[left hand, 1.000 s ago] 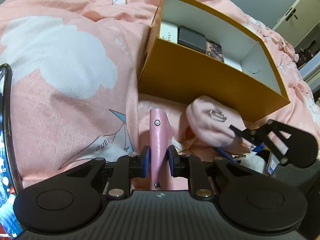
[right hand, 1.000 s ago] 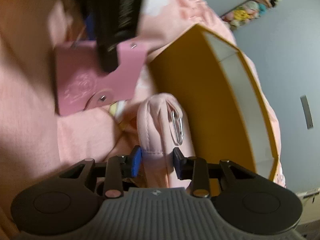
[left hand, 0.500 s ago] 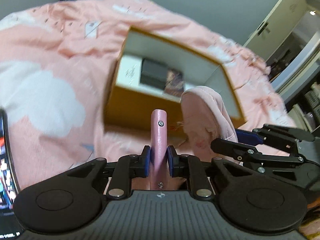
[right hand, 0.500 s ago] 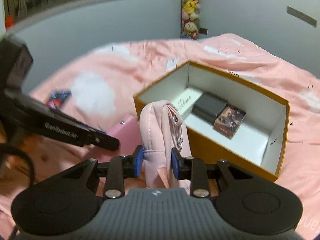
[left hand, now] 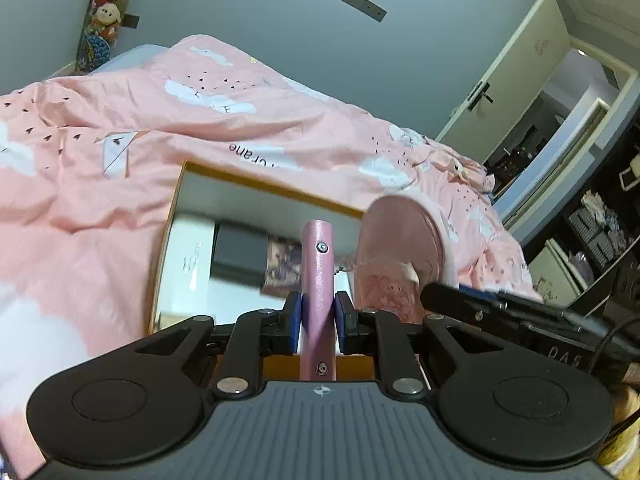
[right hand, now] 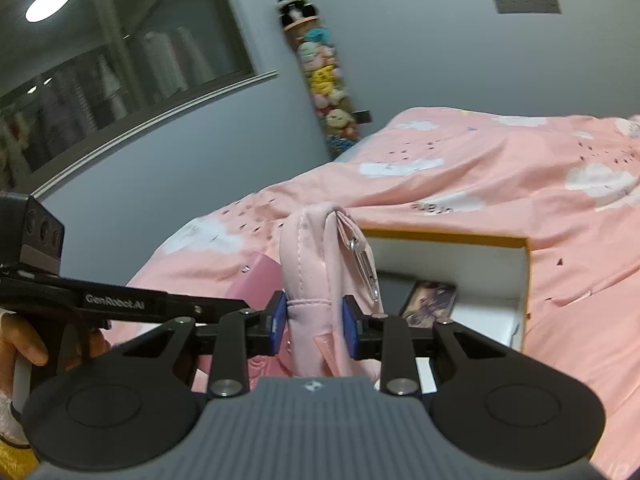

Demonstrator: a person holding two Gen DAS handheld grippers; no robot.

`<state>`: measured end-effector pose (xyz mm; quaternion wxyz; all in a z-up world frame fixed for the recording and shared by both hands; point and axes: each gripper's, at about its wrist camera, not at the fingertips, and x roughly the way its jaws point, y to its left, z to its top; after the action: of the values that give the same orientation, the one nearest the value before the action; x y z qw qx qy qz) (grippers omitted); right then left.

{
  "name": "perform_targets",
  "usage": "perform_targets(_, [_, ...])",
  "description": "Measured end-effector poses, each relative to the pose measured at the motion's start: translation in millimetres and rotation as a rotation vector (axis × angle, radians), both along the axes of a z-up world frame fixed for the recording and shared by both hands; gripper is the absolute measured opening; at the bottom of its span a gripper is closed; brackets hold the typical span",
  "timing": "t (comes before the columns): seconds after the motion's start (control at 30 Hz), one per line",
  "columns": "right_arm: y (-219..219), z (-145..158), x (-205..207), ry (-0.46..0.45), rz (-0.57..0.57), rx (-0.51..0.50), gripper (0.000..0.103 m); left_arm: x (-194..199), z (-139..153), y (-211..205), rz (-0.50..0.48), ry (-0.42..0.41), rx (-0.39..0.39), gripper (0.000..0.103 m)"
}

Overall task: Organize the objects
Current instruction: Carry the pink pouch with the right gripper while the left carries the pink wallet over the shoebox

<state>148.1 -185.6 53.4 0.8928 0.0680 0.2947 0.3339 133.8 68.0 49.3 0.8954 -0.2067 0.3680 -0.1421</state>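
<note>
My left gripper [left hand: 317, 320] is shut on a flat pink wallet [left hand: 318, 264], held edge-on and upright above the near wall of an open orange box [left hand: 168, 220]. Inside the box lie a white packet [left hand: 192, 256], a dark case [left hand: 240, 252] and a picture card [left hand: 282, 268]. My right gripper [right hand: 314, 322] is shut on a soft pink pouch [right hand: 308, 264] with a metal clip [right hand: 366, 270], held beside the box [right hand: 524, 280]. In the left wrist view the pouch [left hand: 400, 248] hangs to the right of the wallet.
The box sits on a bed with a pink cloud-print cover [left hand: 100, 168]. A hand [right hand: 24, 344] holds the left gripper's handle. Plush toys [right hand: 324, 84] hang on the grey wall; a white door [left hand: 512, 80] stands open at the right.
Both grippers have risen from the bed with wallet and pouch and now sit level with the box's opening. The right gripper has rolled upright. The box's inside has come into view.
</note>
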Motion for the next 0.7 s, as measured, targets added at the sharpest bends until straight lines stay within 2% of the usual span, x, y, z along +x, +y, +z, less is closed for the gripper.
perform_targets(0.1, [-3.1, -4.2, 20.7, 0.029, -0.038, 0.013, 0.031, 24.7, -6.4, 1.5, -0.006, 0.026, 0.007, 0.019])
perform_targets(0.2, [-4.3, -14.4, 38.3, 0.070, -0.075, 0.015, 0.031, 52.0, -22.7, -2.7, 0.001, 0.085, 0.031, 0.019])
perform_targets(0.33, [-8.1, -33.3, 61.0, 0.134, -0.103, 0.017, 0.031, 81.5, -58.4, -8.0, 0.013, 0.184, -0.010, 0.019])
perform_targets(0.5, [-17.9, -58.8, 81.5, 0.247, -0.113, 0.066, 0.031, 99.1, -96.2, -16.9, -0.008, 0.281, 0.023, 0.019])
perform_targets(0.7, [-19.0, -81.3, 88.2, 0.303, -0.106, 0.070, 0.031, 106.3, -119.5, -15.8, -0.018, 0.352, 0.036, 0.019])
